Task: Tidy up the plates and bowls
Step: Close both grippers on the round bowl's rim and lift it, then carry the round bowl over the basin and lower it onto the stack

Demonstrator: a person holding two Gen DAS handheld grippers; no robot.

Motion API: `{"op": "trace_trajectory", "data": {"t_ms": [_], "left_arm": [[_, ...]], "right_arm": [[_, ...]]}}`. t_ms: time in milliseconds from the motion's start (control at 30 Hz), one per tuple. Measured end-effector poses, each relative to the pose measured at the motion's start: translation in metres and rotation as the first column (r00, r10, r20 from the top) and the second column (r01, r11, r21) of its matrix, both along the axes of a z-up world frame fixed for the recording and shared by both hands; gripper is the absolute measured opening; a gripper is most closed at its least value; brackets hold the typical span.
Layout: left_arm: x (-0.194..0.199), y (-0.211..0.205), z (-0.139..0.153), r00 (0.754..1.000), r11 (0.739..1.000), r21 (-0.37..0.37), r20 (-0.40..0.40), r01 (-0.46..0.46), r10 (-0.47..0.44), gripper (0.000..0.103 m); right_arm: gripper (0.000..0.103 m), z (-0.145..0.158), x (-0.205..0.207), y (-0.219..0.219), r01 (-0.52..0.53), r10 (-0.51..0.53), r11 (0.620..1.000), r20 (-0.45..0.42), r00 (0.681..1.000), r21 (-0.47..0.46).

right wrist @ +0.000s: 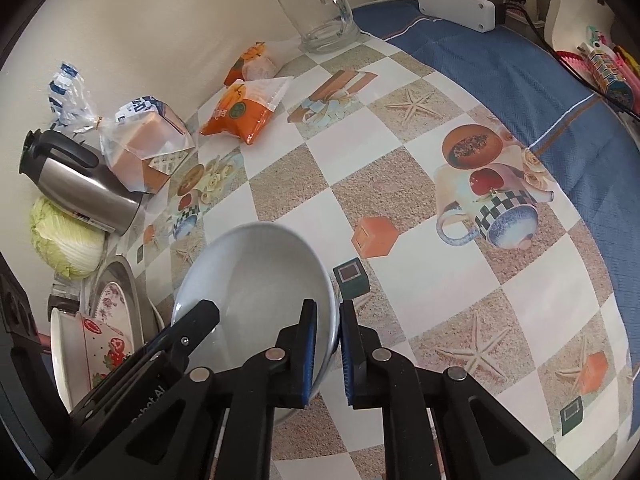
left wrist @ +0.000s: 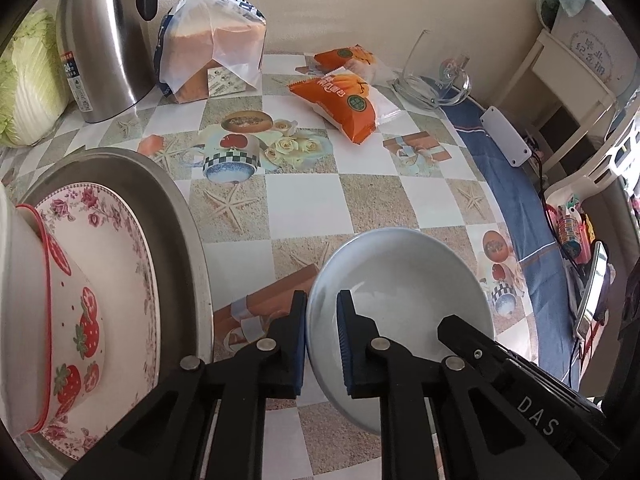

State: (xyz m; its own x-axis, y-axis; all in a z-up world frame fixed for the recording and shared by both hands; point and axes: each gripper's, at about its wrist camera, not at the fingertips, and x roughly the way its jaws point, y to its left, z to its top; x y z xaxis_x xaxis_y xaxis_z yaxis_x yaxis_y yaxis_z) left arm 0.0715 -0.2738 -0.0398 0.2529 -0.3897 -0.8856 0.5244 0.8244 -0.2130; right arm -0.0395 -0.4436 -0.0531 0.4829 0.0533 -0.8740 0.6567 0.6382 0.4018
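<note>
Black fingers with blue pads fill the bottom of both views, each gripper angled steeply down toward the table. Closed narrow, the left gripper (left wrist: pixel 322 344) clamps the near-left rim of the pale grey bowl (left wrist: pixel 404 292): one pad sits outside the wall, the other inside. The right gripper (right wrist: pixel 329 354) pinches the opposite rim of the same bowl (right wrist: pixel 256 280) in the same way, one pad inside and one outside. Each wrist view also catches the other gripper's black finger over the far edge of the bowl, so the two hands face each other across it.

Whether the bowl rests on the checked tablecloth (left wrist: pixel 304 196) or hangs just above it cannot be told.

Left of the bowl stands a metal tray (left wrist: pixel 176 208) holding a floral plate (left wrist: pixel 120 248), and a strawberry-print bowl (left wrist: pixel 68 320) lies tipped on its side on that plate.

Farther back are a steel thermos jug (left wrist: pixel 104 40), a cabbage (left wrist: pixel 28 80), a bagged loaf of bread (left wrist: pixel 212 44), two orange snack packets (left wrist: pixel 340 100) and a glass mug (right wrist: pixel 320 8) near the wall.
</note>
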Motion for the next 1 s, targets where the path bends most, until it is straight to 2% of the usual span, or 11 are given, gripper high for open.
{"op": "trace_trajectory", "data": {"t_ms": [167, 333, 500, 700, 1000], "left_arm": [[0.001, 0.011, 0.027, 1.0, 0.999, -0.054, 0.023, -0.009, 0.011, 0.015], [0.001, 0.027, 0.064, 0.997, 0.994, -0.104, 0.078, -0.017, 0.025, 0.015], [0.003, 0.045, 0.09, 0.993, 0.991, -0.129, 0.113, -0.032, 0.046, 0.015], [0.005, 0.066, 0.106, 0.989, 0.986, -0.155, 0.128, -0.056, 0.076, 0.015], [0.011, 0.098, 0.119, 0.981, 0.98, -0.169, 0.144, -0.106, 0.131, 0.015]], "right_arm": [[0.013, 0.024, -0.001, 0.004, -0.004, 0.005, 1.0, 0.041, 0.999, -0.027], [0.013, 0.063, 0.0, 0.014, -0.009, 0.017, 0.996, 0.1, 0.995, -0.084], [0.013, 0.094, 0.002, 0.031, -0.028, 0.045, 0.993, 0.156, 0.987, -0.114], [0.013, 0.117, 0.007, 0.052, -0.049, 0.078, 0.987, 0.187, 0.979, -0.154], [0.013, 0.135, 0.014, 0.078, -0.081, 0.12, 0.981, 0.226, 0.967, -0.175]]}}
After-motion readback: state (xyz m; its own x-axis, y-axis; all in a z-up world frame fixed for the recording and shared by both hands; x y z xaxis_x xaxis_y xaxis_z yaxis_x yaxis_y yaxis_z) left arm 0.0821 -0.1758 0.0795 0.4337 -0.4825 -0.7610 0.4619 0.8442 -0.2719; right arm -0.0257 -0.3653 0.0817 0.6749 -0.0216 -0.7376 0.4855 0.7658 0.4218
